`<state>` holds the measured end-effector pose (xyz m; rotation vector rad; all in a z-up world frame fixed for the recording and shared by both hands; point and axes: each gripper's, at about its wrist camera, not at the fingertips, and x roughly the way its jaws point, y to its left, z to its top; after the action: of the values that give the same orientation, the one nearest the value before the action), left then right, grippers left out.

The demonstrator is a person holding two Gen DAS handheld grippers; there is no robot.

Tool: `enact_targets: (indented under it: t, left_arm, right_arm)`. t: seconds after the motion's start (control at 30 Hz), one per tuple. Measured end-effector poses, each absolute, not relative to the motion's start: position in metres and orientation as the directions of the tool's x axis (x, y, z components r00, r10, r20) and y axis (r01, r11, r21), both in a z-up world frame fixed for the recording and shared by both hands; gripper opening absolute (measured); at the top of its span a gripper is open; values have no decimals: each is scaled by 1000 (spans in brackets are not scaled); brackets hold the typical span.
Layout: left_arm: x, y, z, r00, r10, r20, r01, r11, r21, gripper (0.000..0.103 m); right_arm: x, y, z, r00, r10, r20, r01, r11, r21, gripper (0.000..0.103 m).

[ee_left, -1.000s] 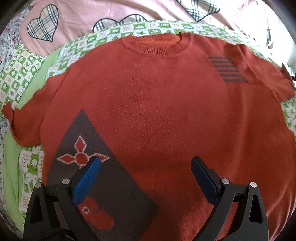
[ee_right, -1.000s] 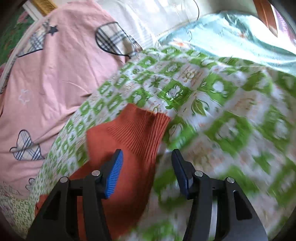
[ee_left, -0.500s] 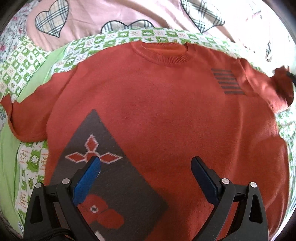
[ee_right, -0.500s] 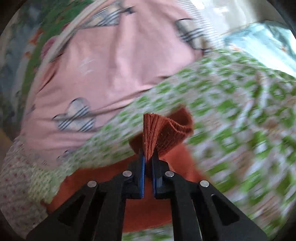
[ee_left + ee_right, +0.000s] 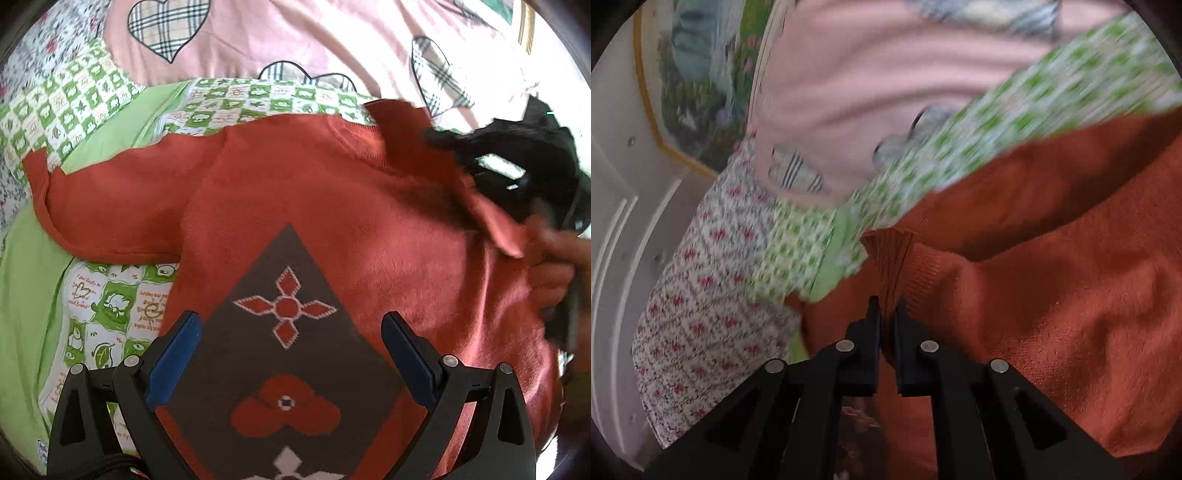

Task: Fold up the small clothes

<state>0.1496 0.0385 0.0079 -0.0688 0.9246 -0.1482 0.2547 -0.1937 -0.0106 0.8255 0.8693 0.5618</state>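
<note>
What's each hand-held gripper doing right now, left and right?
Left hand-held gripper: open, empty, above the sweater.
Right hand-held gripper: shut on the sweater's ribbed sleeve cuff.

Red sweater (image 5: 332,206) on green-checked bed (image 5: 85,110)

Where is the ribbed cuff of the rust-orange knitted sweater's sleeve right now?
In the right wrist view, the ribbed cuff sits pinched in the shut right gripper, above the sweater's body.

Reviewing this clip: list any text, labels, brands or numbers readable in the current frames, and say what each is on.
Green-checked bedsheet: small orange cursive lines in its white squares, too small and distorted to read.
Orange sweater: only flower motifs on a grey diamond, no text.
Pink cover: plaid hearts, no text.
</note>
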Motion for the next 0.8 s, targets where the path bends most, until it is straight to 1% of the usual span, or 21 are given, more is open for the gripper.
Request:
enact_targets:
  t: [0.17,0.47,0.53,0.6,0.67,0.73,0.8]
  left_arm:
    - [163,55,6,584,-221,-781,104,975,-199,98]
    - [191,57,0,574,-281,-769,116,958,-263,98]
    - [197,55,-1,572,-288,-768,117,955,-272,98]
    - [203,55,-3,570,-295,-767,117,953,-280,98]
    - [206,54,-4,566,-299,-768,114,951,-286,98]
    - [213,54,-6,563,-309,-767,113,948,-299,98]
    - [223,53,-9,559,-320,-765,111,943,-313,98]
  right_arm:
    - [271,-152,-25,488,752,-444,-104,555,825,7]
    - [275,-114,-39,424,782,-456,-125,550,826,7]
    - [275,-113,-42,414,785,-461,-126,551,825,10]
    - [275,-110,-46,387,803,-454,-115,530,840,11]
    - [275,-111,-49,376,810,-451,-111,522,845,17]
    - [273,-115,-50,370,821,-434,-96,499,861,48]
    - [266,-127,-40,402,817,-413,-113,492,863,50]
